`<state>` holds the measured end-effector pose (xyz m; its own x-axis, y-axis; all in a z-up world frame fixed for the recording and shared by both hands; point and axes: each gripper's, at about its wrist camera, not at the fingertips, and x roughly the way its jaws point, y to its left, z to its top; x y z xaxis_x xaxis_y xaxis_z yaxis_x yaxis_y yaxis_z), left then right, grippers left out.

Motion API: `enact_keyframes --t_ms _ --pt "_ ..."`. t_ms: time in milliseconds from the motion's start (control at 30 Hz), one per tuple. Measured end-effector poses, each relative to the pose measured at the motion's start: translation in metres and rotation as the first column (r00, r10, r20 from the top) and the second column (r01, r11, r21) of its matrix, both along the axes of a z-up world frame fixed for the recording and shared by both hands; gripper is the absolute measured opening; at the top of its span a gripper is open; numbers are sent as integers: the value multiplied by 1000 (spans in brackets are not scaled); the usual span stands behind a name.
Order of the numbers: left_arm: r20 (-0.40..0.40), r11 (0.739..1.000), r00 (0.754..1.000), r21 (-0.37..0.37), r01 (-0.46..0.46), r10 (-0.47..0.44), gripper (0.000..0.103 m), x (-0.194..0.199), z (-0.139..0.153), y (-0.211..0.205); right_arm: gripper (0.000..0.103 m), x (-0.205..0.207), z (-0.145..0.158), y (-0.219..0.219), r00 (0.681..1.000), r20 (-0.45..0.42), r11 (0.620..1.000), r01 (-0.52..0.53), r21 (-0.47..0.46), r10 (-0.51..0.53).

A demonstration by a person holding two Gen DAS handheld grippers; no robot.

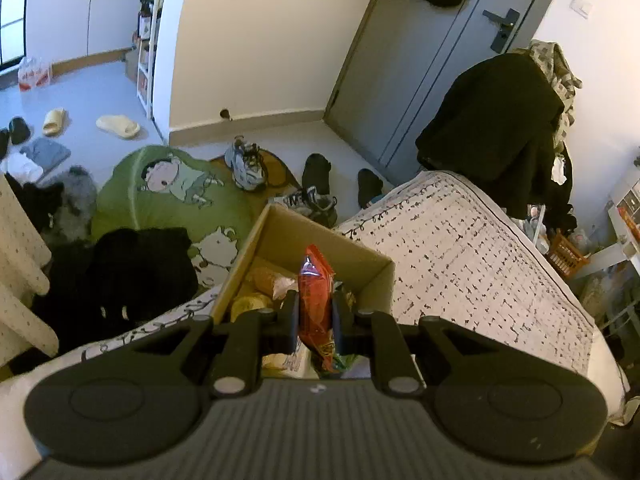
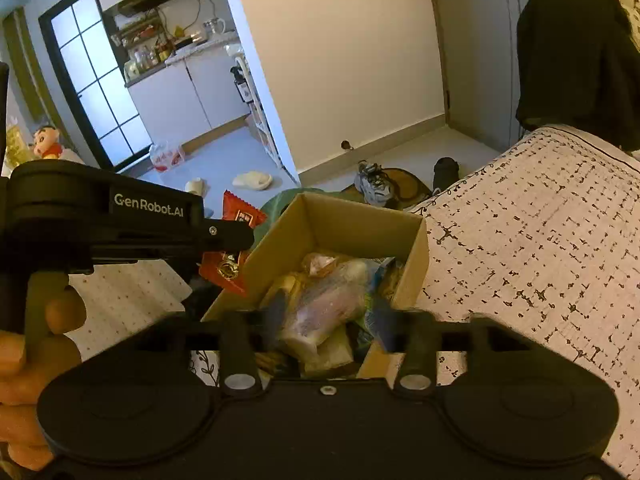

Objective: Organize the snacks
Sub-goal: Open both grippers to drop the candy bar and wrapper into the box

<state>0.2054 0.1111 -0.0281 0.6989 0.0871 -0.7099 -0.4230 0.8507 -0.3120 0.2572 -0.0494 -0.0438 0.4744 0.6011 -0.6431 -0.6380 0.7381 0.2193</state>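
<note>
Pinching a red snack packet [image 1: 315, 300] upright, long axis vertical, the left claw [image 1: 315, 320] hangs over the cardboard box [image 1: 370, 280]; the right claw [image 2: 326, 320] gapes apart above its snacks.

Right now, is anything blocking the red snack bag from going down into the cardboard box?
Nothing visible blocks it. The left gripper holds the red snack bag above the open cardboard box, which has no lid. Other snacks already lie inside, with room on top.

Snacks [image 2: 320, 304] lie in box [image 2: 332, 220] on bed [image 2: 540, 240].
</note>
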Motion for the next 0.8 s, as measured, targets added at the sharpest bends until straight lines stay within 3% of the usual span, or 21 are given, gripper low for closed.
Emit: enact_keyframes --t_ms 67,333,567,700,800 --pt "-6 1000 1000 13 7 -7 15 0 -1 2 70 -1 3 -3 1000 8 1000 21 15 -21" --pt "-19 998 998 -21 56 -56 15 9 -5 2 70 14 -6 -11 993 -39 994 109 -6 -109" --pt "-1 997 998 -58 57 -57 28 5 -3 4 70 18 -8 -16 990 -49 991 131 -11 -132" --pt "-28 998 999 -43 36 -37 33 -3 -2 7 70 18 -8 -18 989 -54 990 138 -21 -139" --pt "-43 999 999 -36 29 -30 44 -9 1 6 70 15 -5 -22 988 -57 989 144 -26 -145"
